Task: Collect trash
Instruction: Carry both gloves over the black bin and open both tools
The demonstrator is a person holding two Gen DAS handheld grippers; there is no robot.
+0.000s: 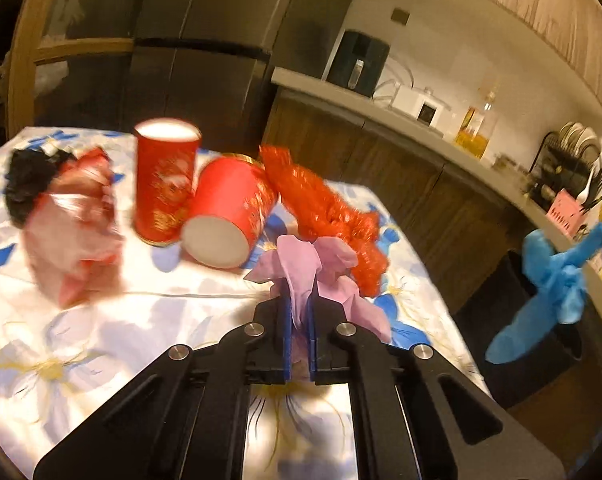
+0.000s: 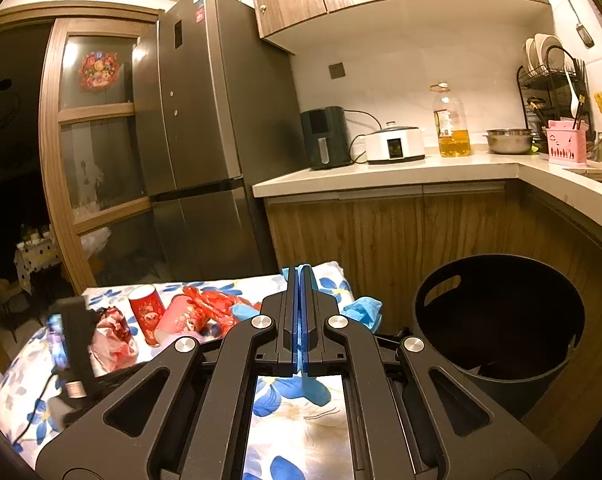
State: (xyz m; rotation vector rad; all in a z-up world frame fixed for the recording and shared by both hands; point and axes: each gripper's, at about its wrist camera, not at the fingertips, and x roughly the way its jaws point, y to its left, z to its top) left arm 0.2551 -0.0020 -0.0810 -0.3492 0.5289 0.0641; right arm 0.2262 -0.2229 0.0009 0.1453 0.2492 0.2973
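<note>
My left gripper (image 1: pixel 299 300) is shut on a crumpled pink tissue (image 1: pixel 333 264) above the floral tablecloth (image 1: pixel 101 340). My right gripper (image 2: pixel 300 280) is shut on a blue glove (image 2: pixel 363 308), which also shows hanging at the right of the left wrist view (image 1: pixel 557 292). On the table stand an upright red paper cup (image 1: pixel 165 184), a red cup (image 1: pixel 229 216) lying on its side, a red mesh net (image 1: pixel 321 208), a crumpled red-and-white wrapper (image 1: pixel 77 232) and a black crumpled piece (image 1: pixel 29 184). A black bin (image 2: pixel 497 320) stands open to the right of the table.
A kitchen counter (image 2: pixel 401 172) runs behind the bin with an air fryer (image 2: pixel 327 136), a cooker, an oil bottle (image 2: pixel 453 124) and a dish rack. A grey fridge (image 2: pixel 205 132) stands behind the table. Wooden cabinets are below the counter.
</note>
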